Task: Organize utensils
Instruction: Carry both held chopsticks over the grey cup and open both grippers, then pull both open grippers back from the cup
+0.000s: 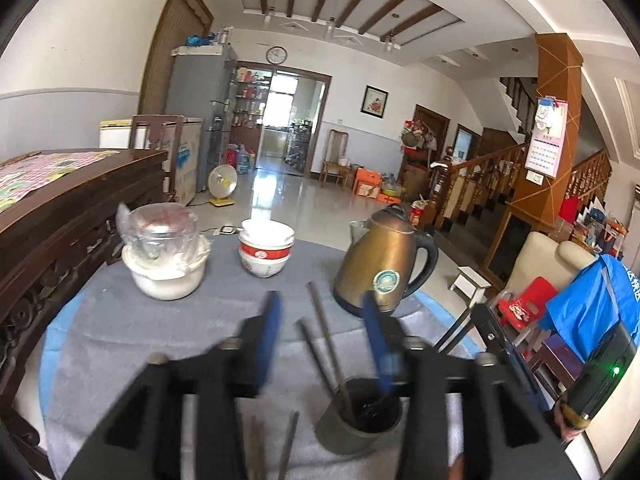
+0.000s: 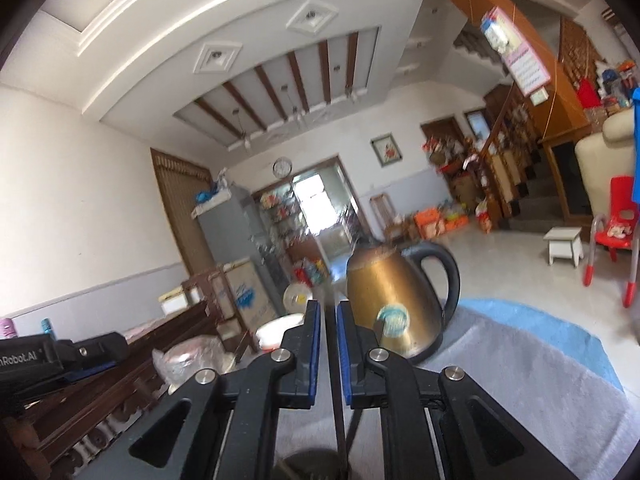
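While the left hand-held gripper [image 1: 320,320] gapes above the cup [image 1: 359,420], the right hand-held gripper [image 2: 328,316] pinches a chopstick [image 2: 335,384].

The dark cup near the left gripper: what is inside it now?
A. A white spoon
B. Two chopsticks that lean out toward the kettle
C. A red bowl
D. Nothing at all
B: in the left wrist view two dark chopsticks stand in the dark cup and lean out over its rim toward the brass-coloured kettle; no spoon or bowl is in it.
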`<action>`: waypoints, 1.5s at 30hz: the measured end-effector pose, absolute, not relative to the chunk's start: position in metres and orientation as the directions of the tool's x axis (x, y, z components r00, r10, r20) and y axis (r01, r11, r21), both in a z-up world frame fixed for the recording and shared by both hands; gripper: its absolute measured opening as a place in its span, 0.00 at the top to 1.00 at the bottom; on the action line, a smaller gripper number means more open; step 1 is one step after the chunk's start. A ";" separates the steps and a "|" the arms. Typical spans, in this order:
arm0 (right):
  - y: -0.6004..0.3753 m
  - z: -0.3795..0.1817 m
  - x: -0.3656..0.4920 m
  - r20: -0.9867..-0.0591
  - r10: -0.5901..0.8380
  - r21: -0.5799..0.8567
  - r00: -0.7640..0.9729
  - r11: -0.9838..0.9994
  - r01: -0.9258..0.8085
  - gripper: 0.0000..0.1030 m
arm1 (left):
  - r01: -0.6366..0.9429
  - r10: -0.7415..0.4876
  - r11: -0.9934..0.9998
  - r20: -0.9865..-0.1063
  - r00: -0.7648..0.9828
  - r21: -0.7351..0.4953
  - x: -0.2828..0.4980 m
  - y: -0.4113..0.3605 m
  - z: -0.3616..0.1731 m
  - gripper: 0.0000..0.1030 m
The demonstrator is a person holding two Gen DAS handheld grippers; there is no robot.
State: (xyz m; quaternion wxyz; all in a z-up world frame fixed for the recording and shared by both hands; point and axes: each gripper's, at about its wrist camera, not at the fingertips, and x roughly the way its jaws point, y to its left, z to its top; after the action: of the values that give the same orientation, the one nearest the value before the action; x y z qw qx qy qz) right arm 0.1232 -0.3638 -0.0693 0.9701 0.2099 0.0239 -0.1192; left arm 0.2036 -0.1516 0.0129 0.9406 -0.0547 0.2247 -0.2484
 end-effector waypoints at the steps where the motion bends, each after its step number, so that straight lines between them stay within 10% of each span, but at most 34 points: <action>1: -0.365 -0.071 0.118 -0.112 -0.207 0.413 0.972 0.880 0.235 0.89 | 0.437 -0.483 0.875 -0.395 0.781 -0.207 0.201 -0.147 0.012 0.52; 5: -0.370 -0.078 0.098 -0.142 -0.163 0.480 0.976 0.851 0.212 0.67 | 0.395 -0.428 0.903 -0.421 0.800 -0.170 0.188 -0.129 0.006 0.42; 7: -0.371 -0.081 0.087 -0.139 -0.153 0.513 0.978 0.834 0.203 0.30 | 0.378 -0.411 0.911 -0.440 0.798 -0.165 0.184 -0.124 0.002 0.39; 25: -0.334 -0.053 0.025 -0.188 -0.175 0.409 0.966 0.881 0.239 0.31 | 0.261 -0.201 0.963 -0.476 0.856 0.062 0.114 -0.110 -0.003 0.23; 45: -0.303 -0.014 -0.030 -0.162 -0.112 0.431 0.980 0.886 0.173 0.31 | 0.211 -0.156 0.956 -0.256 0.954 0.202 0.014 -0.081 0.054 0.17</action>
State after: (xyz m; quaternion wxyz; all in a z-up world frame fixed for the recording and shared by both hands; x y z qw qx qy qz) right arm -0.0302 -0.3035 -0.0144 0.9687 0.2275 0.0663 -0.0735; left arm 0.0142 -0.0806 0.0539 0.9818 0.1145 0.1195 -0.0935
